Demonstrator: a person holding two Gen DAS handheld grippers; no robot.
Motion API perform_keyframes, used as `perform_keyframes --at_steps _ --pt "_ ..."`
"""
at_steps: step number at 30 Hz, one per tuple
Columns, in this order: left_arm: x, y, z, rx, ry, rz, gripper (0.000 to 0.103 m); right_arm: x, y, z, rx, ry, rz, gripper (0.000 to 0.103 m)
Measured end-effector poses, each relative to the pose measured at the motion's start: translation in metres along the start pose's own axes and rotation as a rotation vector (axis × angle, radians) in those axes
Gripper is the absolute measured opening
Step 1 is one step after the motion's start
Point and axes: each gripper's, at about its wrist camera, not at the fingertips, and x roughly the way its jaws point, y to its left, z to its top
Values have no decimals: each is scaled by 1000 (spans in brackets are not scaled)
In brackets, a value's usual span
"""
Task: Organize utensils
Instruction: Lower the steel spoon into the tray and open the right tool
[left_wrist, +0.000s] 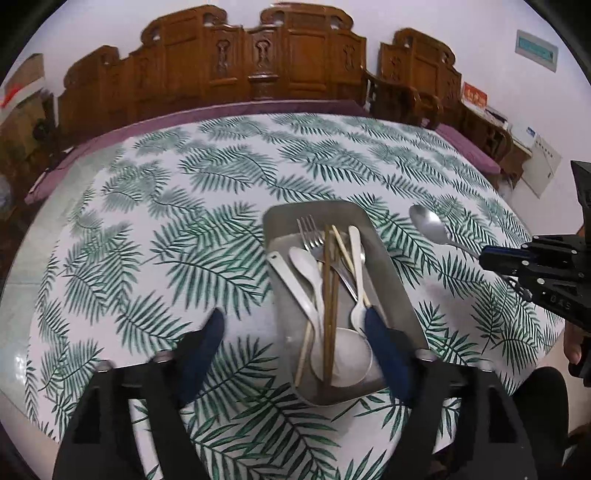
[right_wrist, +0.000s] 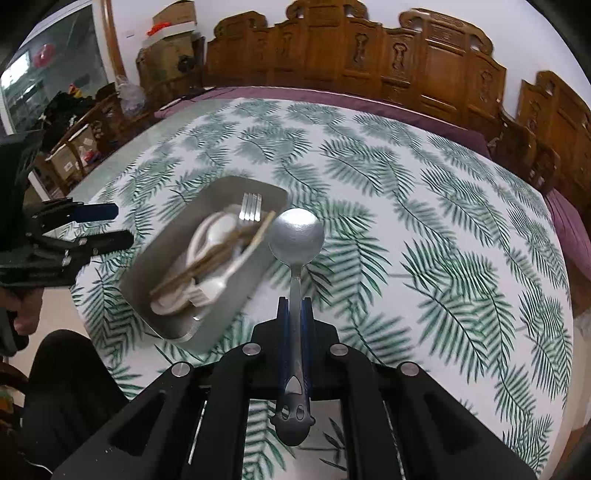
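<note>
Steel spoon (right_wrist: 295, 236), stiff and slick, sits clenched mid-handle in right gripper (right_wrist: 294, 306); tray (right_wrist: 236, 295) at ten o'clock; left gripper (left_wrist: 295, 325) released.

A leaf-print table (left_wrist: 192, 206) carries one metal tray (left_wrist: 388, 266) of utensils (left_wrist: 328, 280).

A matt grey metal tray (left_wrist: 391, 273) holds a shiny steel fork (left_wrist: 309, 232), smooth white plastic spoons (left_wrist: 306, 269) and matt wooden chopsticks (left_wrist: 327, 295). A polished metal spoon (right_wrist: 295, 236) gleams. The leaf-print tablecloth (left_wrist: 184, 221) looks smooth. Carved wooden chairs (left_wrist: 258, 59) appear glossy.
</note>
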Motion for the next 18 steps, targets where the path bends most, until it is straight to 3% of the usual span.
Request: perform_keyframes --at_steps 2,18 --pt "-6 4 -3 -14 -22 -2 88 2 8 7 -11 -3 9 8" --pt "-13 29 -15 -61 -30 16 88 57 62 52 -40 44 73 8"
